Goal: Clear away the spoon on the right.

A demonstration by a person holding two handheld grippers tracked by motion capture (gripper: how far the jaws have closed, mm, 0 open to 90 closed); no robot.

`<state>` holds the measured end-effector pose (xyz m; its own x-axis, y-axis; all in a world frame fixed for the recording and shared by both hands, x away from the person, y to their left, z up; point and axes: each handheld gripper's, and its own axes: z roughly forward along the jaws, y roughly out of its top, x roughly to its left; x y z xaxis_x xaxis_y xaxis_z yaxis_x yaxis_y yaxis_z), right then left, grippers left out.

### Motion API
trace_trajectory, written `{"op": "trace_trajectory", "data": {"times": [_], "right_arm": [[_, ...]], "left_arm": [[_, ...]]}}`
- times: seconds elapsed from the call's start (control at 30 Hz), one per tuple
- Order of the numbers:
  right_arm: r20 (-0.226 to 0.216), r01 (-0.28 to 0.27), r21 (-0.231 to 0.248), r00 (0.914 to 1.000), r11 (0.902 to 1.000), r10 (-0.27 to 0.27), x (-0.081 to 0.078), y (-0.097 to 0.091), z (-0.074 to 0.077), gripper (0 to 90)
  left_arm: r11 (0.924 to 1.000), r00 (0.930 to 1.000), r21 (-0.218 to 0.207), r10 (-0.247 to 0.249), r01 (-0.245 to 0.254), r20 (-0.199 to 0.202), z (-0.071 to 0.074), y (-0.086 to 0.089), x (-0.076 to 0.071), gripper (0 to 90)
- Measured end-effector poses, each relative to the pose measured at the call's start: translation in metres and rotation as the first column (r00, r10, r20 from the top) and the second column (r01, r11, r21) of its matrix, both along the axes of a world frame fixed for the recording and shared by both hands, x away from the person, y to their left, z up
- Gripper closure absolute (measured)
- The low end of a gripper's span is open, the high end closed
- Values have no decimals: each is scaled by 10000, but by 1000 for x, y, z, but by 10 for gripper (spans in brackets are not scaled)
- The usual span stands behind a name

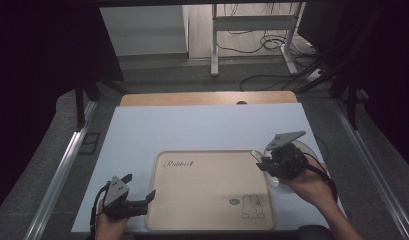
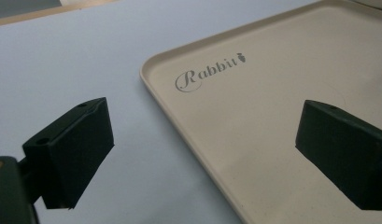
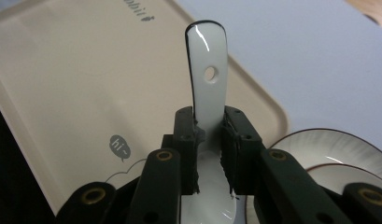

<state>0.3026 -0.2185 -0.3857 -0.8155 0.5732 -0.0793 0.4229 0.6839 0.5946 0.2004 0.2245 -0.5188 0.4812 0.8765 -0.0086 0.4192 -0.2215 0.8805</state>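
Here a white spoon is clamped between the jaws of the right gripper, which are closed tight on the handle just above the bowl, so that the long part of the handle, with its small hanging hole, projects straight ahead of the jaws and the bowl is kept low behind them. Held this way, the spoon is steadied against twisting, and its free end is pointed over the near corner of the tray, which is spread below and beyond the jaws; a placing onto the tray is judged to be the aim. To one side of the jaws, a ribbed plate with a dark rim is seen just beside the tray's edge, apparently where the spoon is taken from. In the high view, the right gripper is held at the tray's far right corner. The left gripper is kept released, its jaws spread wide and empty, with the tray's rim passing between them; it is probably parked there to steady the tray if needed. Nothing is gripped by it.
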Motion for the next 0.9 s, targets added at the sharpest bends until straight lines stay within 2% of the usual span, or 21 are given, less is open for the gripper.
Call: {"op": "trace_trajectory", "data": {"times": [0.4,0.53,0.57,0.9], "right_arm": [[-456,-365,-700,9984,9969,334,3,24,-29,767],[-549,-520,-978,9974,9939,468,4,31,-39,767],[-694,-561,-1069,9964,9927,489,5,35,-44,767],[-966,-690,-1554,9938,9854,544,11,45,-64,767]], "left_arm": [[10000,10000,-15,13,-13,-8,0,0,0,41],[10000,10000,-15,13,-13,-12,0,0,0,41],[10000,10000,-12,15,-15,-10,0,0,0,41],[10000,10000,11,11,-11,8,1,0,-1,41]]}}
